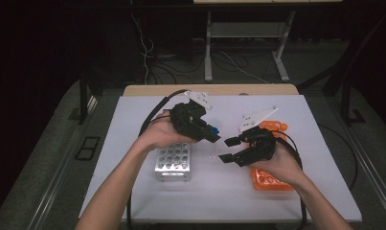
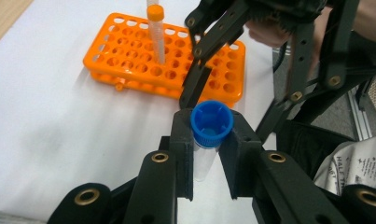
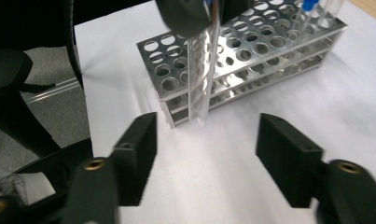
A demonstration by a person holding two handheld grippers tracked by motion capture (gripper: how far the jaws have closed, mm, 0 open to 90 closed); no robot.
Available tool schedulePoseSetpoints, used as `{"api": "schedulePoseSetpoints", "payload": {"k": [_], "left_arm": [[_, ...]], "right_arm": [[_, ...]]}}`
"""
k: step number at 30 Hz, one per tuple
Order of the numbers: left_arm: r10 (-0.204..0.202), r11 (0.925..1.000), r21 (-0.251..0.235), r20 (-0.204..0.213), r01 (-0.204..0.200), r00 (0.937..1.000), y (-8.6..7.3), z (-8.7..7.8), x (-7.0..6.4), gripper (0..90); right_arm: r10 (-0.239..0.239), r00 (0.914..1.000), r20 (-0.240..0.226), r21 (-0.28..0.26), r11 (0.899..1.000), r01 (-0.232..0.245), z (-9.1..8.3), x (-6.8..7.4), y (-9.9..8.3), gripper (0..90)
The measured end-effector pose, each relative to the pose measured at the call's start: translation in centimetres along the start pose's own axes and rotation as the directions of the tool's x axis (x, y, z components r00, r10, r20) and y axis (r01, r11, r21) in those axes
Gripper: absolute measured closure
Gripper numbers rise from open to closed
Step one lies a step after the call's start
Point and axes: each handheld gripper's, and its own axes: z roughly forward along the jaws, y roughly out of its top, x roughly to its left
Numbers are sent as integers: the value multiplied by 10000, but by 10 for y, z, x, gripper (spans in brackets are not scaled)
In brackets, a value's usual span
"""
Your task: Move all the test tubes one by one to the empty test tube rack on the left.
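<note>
Left gripper (image 2: 209, 154): nearest the lens in its own view, jaws closed on the clear plastic tube with a blue screw cap (image 2: 212, 122), clamped just under the cap.
Tube: held upright above the white table sheet (image 1: 133, 143), between the two racks, its rounded bottom hanging free in front of the right gripper's jaws (image 3: 198, 88).
Right gripper (image 1: 227, 149): jaws spread wide, holding nothing, pointed at the tube from close by.
Silver metal rack with round holes (image 1: 172, 160): on the sheet below the left hand.
Orange plastic rack (image 2: 129, 51): under the right hand; one orange-capped tube (image 2: 156, 32) stands in it.
</note>
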Motion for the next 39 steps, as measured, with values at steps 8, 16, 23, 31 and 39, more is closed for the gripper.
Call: {"api": "schedulePoseSetpoints", "payload": {"k": [8,16,23,31,39], "left_arm": [[-200,9998,17,-349,201,9992,0,-12,14,747],[-603,9981,-184,-926,588,9939,-8,-28,34,748],[-1110,9932,-513,-1352,1049,9846,-17,-40,51,749],[-1626,9853,-814,-1801,1501,9701,-29,-47,70,749],[-1895,9808,-866,-2110,1747,9589,-39,-41,85,749]], "right_arm": [[585,9966,582,-361,9978,-564,-16,-3,-16,128],[1373,9877,747,-614,9892,-1329,-34,-9,-41,4],[1850,9778,987,-833,9807,-1771,-44,-13,-63,3],[2154,9705,1085,-809,9749,-2074,-48,-16,-78,3],[2287,9665,1164,-786,9722,-2206,-50,-18,-90,4]]}}
